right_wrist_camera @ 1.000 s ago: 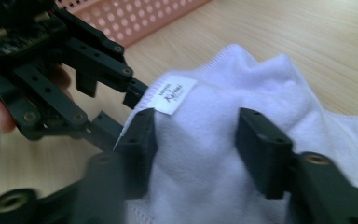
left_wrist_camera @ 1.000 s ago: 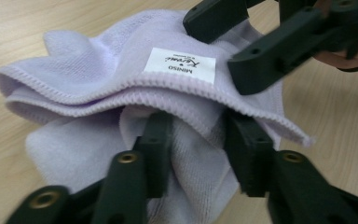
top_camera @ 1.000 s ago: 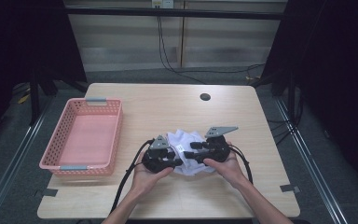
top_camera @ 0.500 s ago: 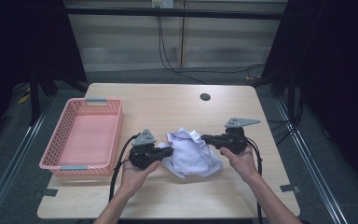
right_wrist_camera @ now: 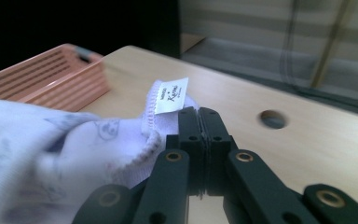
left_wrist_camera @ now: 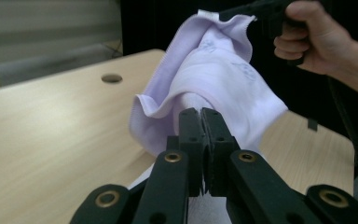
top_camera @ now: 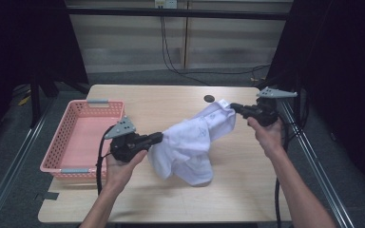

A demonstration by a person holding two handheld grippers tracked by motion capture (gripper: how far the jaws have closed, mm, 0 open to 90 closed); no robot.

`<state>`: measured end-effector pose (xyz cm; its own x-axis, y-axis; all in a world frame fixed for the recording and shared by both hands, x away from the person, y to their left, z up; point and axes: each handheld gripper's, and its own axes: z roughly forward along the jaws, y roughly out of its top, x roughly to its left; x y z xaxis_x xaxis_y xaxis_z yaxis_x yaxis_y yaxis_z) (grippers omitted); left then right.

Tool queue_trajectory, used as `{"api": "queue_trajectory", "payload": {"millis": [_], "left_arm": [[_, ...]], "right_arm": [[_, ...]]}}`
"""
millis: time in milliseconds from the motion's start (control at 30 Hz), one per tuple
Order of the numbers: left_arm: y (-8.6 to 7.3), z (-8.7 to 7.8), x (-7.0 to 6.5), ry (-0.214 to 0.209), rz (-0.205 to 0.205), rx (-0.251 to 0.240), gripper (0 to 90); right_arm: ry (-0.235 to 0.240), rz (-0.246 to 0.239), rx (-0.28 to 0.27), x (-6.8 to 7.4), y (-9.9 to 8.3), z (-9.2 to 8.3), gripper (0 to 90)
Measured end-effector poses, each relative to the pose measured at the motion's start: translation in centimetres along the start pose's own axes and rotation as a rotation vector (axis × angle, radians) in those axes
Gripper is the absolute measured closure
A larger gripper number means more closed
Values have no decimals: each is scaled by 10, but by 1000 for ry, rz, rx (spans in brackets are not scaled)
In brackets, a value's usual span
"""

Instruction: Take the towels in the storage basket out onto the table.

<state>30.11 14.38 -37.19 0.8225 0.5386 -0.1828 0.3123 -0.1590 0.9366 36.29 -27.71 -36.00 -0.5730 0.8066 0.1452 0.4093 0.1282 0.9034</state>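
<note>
Over on the left we have the pink basket (top_camera: 83,135) sitting on the wooden table (top_camera: 247,190), its near rim just beside our left hand (top_camera: 121,166). That hand carries the left gripper (top_camera: 158,138), and its jaws are pressed together on a fold of the white cloth (top_camera: 190,142). In the left gripper view we see it plainly: the two black jaws meet with the cloth (left_wrist_camera: 205,84) pinched between their tips, the fabric billowing up and away from them toward the other hand (left_wrist_camera: 314,35).

Moving to the middle, the cloth hangs stretched between the two grippers, lifted off the table at both ends. It slopes upward from the lower left grip to the higher right grip, and a loose lobe droops from its middle down to the tabletop near the front edge. Faint printed marks show on the fabric.

Behind it, toward the far edge, we spot a small dark round hole (top_camera: 209,99) in the table surface, apart from the cloth.

Now the right side: the right gripper (top_camera: 232,106) is clamped on the cloth's upper corner, held by our right hand (top_camera: 266,133) above the table's right edge. In the right gripper view the jaws stand closed on the stitched hem of the cloth (right_wrist_camera: 74,154), with a small white label (right_wrist_camera: 171,95) standing up just beside the jaw tips. The basket (right_wrist_camera: 42,77) shows in the background on the left there, and the hole (right_wrist_camera: 272,119) off to the right.
</note>
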Motion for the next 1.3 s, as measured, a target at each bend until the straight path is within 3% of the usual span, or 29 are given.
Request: {"api": "queue_trajectory", "payload": {"millis": [33, 100, 233, 267, 300, 333, 400, 467, 600, 667, 733, 767, 833, 867, 900, 933, 967, 1033, 1067, 1100, 1133, 1200, 1267, 1300], "left_arm": [[0, 0, 0, 0, 0, 0, 880], [6, -9, 0, 13, 16, -9, 881], [3, -7, -6, -37, 18, 17, 879], [-6, 3, -12, -86, -4, 53, 868], [-6, 3, -12, -86, -4, 53, 846], [-14, 10, -15, -109, -8, 88, 846], [-29, 20, -22, -118, 13, 155, 720], [-39, 24, -22, -110, 1, 171, 702], [-47, 31, -17, -67, 11, 254, 631], [-55, 36, -10, -59, -8, 291, 631], [-70, 42, -3, -72, -24, 335, 602], [-70, 42, -3, -72, -24, 335, 593], [-85, 52, 5, -53, -1, 387, 572], [-89, 55, 7, -50, -6, 389, 572], [-93, 58, 9, -65, -17, 399, 571], [-99, 64, 10, -75, -18, 439, 567], [-99, 64, 10, -75, -18, 439, 568], [-105, 72, 4, -108, -14, 500, 600], [-106, 73, -1, -102, -3, 503, 614], [-107, 73, -5, -107, -1, 502, 631], [-107, 73, -7, -161, -18, 517, 683], [-109, 73, -11, -181, -37, 510, 695], [-108, 72, -18, -241, -26, 524, 648], [-107, 71, -22, -245, -15, 519, 648]], "right_arm": [[0, 0, 0, 0, 0, 0, 889], [-39, 43, -31, -17, 8, -7, 890], [-84, 41, -43, -33, 16, -18, 886], [-54, 42, -23, -34, 11, -15, 820], [-54, 42, -23, -34, 11, -15, 820], [-10, 57, -11, -33, 6, -12, 733], [-46, 26, 26, -24, -9, -7, 579], [-28, 25, 37, -18, -20, -4, 524], [68, 14, 111, 11, -52, 8, 490], [93, 12, 119, 18, -58, 10, 489], [172, 11, 146, 40, -72, 17, 481], [172, 11, 146, 40, -72, 17, 481], [245, 28, 169, 55, -83, 25, 463], [282, 43, 187, 60, -89, 32, 448], [287, 38, 202, 64, -92, 36, 439], [277, 13, 232, 71, -98, 46, 418], [277, 13, 232, 71, -98, 46, 418], [287, 6, 266, 78, -108, 59, 409], [284, -3, 283, 81, -112, 63, 423], [276, -26, 306, 83, -116, 66, 523], [246, -57, 322, 84, -118, 67, 759], [247, -49, 326, 81, -118, 65, 803], [257, -23, 342, 66, -115, 55, 840], [257, -23, 342, 66, -115, 55, 840]]}}
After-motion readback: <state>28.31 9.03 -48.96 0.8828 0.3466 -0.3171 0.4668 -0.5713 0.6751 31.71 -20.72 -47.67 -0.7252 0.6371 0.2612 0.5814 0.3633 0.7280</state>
